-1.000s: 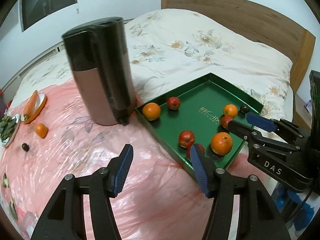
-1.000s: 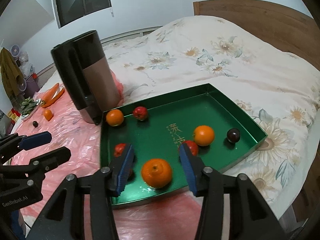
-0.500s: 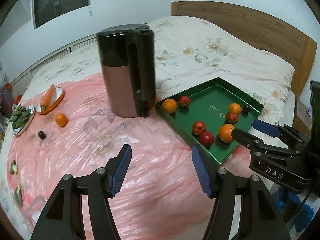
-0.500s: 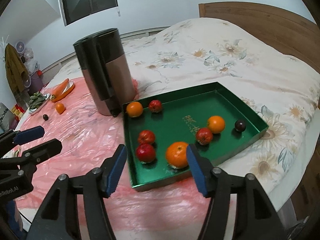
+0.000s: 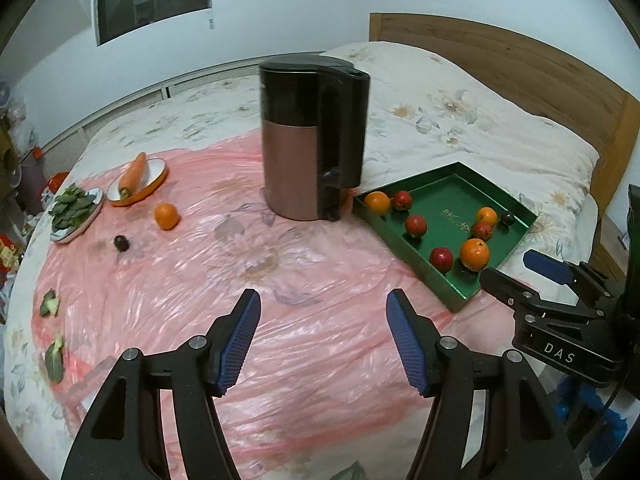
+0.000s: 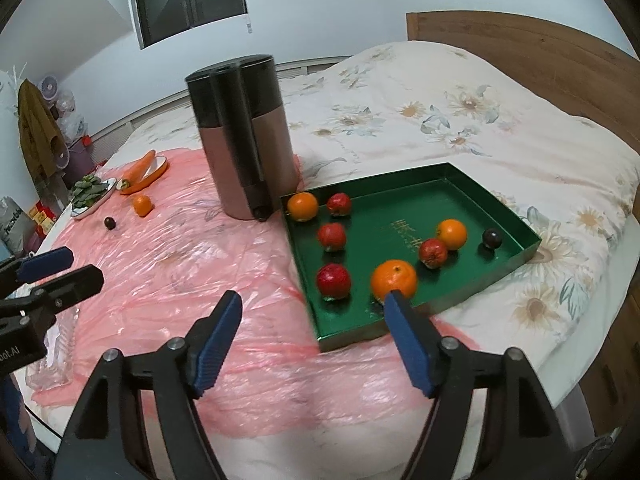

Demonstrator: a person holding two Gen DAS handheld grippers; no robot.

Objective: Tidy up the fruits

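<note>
Both claws hang empty over the pink plastic sheet point(image 5: 320, 280). The left gripper point(image 5: 323, 334) is spread, its jaws having just been opening with nothing between them; the right gripper point(image 6: 314, 334) is spread wide with nothing between its jaws. The green tray point(image 6: 516, 256) lies on the bed beside the tall kettle point(image 6: 244, 136), holding three oranges, four red fruits and a dark plum. One orange point(image 5: 166, 216) and a dark plum point(image 5: 121, 242) lie loose on the sheet near the carrot dish point(image 5: 154, 182).

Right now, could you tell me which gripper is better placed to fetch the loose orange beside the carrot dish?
Probably the left gripper: open, empty, and facing the orange. The right gripper sits by the green tray.
</note>
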